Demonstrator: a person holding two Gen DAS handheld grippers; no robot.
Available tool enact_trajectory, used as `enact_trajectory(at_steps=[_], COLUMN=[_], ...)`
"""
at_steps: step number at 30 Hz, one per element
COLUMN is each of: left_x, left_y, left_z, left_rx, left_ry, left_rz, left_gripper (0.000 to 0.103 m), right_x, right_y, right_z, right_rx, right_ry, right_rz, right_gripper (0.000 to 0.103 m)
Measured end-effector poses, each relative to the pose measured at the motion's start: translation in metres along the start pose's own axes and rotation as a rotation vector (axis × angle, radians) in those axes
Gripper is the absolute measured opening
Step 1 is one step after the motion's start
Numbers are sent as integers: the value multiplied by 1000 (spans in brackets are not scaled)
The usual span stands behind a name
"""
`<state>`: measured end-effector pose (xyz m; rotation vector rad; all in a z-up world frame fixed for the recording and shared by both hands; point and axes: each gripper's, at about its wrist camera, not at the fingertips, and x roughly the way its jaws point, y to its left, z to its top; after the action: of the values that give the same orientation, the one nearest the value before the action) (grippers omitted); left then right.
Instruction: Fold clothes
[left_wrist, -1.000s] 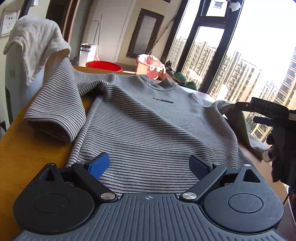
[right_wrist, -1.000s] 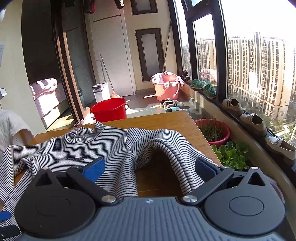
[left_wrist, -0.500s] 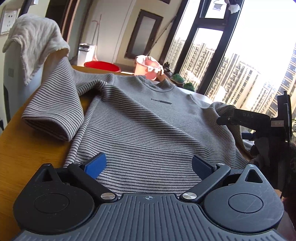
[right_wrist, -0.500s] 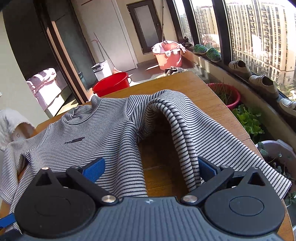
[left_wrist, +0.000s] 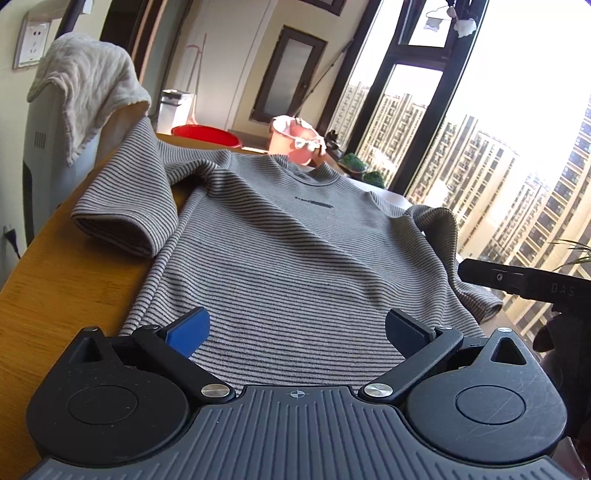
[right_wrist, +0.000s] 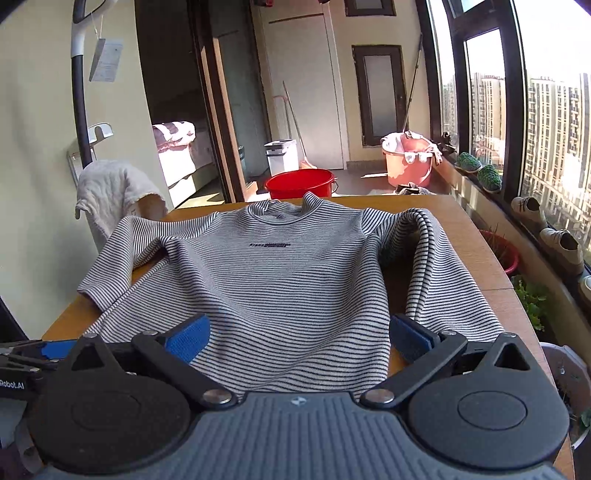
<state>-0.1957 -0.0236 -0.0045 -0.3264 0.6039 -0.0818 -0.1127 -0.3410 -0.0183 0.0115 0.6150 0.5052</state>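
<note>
Now both grippers, left gripper (left_wrist: 295, 326) and right gripper (right_wrist: 297, 334), hover wide over the striped shirt's (right_wrist: 291, 280) hem on the bench (right_wrist: 472, 236) (front up); flatten sleeves beside its body first.

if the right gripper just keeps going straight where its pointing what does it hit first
Most likely the striped shirt: the open right gripper points along its body toward the collar, fabric lying right between its fingers. Its height above the cloth is unclear, so it might skim the shirt before touching.
</note>
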Motion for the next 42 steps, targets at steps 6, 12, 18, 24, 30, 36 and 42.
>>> enact_trajectory(at_steps=[6, 12, 18, 24, 30, 36, 42], left_x=[-3, -15, -47, -62, -58, -47, -40], left_y=[-1, -6, -38, -61, -54, -47, -53], left_z=[-11, -15, -33, -59, -74, -84, -89], left_rx=[41, 26, 89, 177, 140, 132, 201], left_ry=[18, -4, -99, -143, -159, -128, -126], left_rz=[28, 79, 155, 215, 276, 283, 329], left_gripper=[103, 103, 103, 103, 103, 103, 103], right_x=[5, -20, -54, -73, -68, -53, -48], right_y=[-16, -13, 14, 38, 39, 46, 50], right_z=[-37, -58, -71, -98, -116, -122, -127], right_rx=[76, 167, 132, 56, 39, 29, 5], right_ry=[70, 51, -8, -102, -126, -107, -115], right_rz=[-82, -147, -169, -230, -256, -255, -256], right_gripper=[103, 103, 103, 103, 103, 103, 103])
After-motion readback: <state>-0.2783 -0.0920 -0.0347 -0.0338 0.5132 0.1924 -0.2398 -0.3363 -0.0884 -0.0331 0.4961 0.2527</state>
